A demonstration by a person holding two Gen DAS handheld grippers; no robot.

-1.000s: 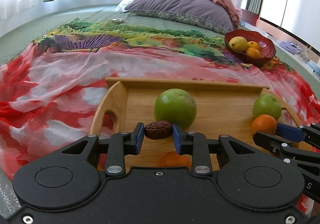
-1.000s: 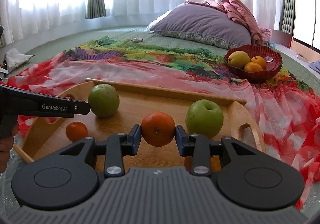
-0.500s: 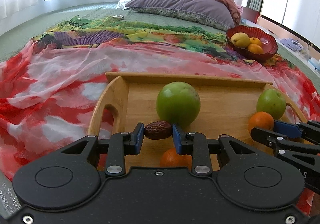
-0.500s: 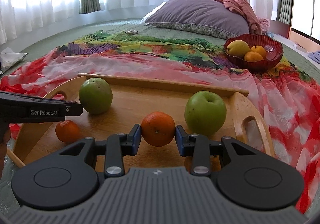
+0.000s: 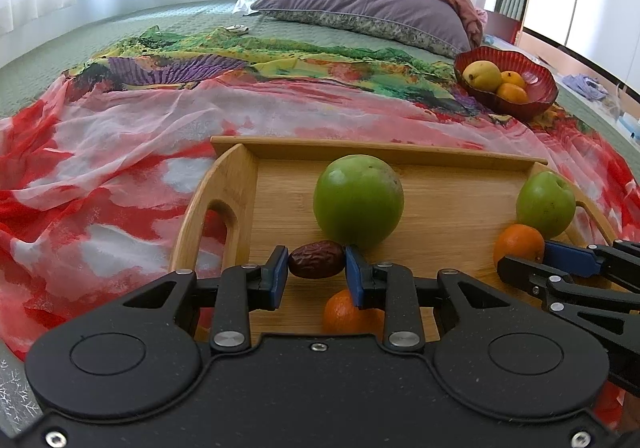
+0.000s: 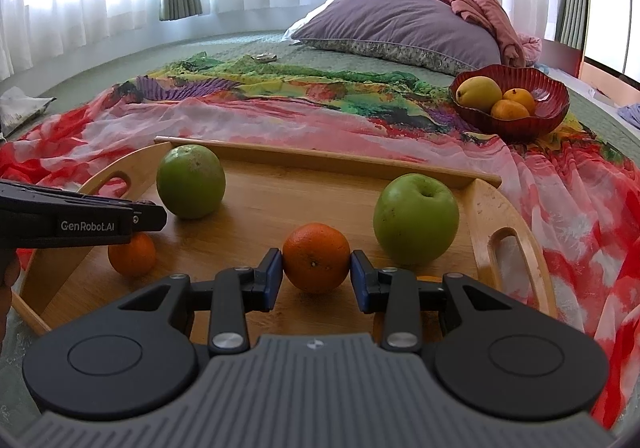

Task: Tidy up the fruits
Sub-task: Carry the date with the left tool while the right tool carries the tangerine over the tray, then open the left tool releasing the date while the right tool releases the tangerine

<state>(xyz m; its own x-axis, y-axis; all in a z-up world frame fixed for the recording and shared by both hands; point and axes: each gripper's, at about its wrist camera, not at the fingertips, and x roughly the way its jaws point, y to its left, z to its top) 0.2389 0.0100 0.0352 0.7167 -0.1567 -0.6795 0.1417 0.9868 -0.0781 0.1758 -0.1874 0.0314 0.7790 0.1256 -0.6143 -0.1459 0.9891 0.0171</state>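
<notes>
My left gripper (image 5: 317, 277) is shut on a brown date (image 5: 316, 265) above the wooden tray (image 5: 236, 184). My right gripper (image 6: 316, 280) is shut on an orange (image 6: 316, 257) over the same tray (image 6: 488, 204). Two green apples (image 6: 190, 181) (image 6: 416, 223) sit on the tray, with a small orange (image 6: 134, 258) at its left, partly under the left gripper. In the left wrist view the apples (image 5: 358, 206) (image 5: 546, 202) and both oranges (image 5: 519, 244) (image 5: 348, 314) show. A red bowl (image 6: 554, 100) holds a pear and two oranges at the back right.
The tray lies on a red, pink and green patterned cloth (image 6: 320, 116) spread over a green bed. A purple pillow (image 6: 400, 28) and pink bedding lie at the back. Curtained windows stand behind.
Both grippers have moved slightly forward over the tray, each still holding its fruit; the apples and bowl look a little nearer.
</notes>
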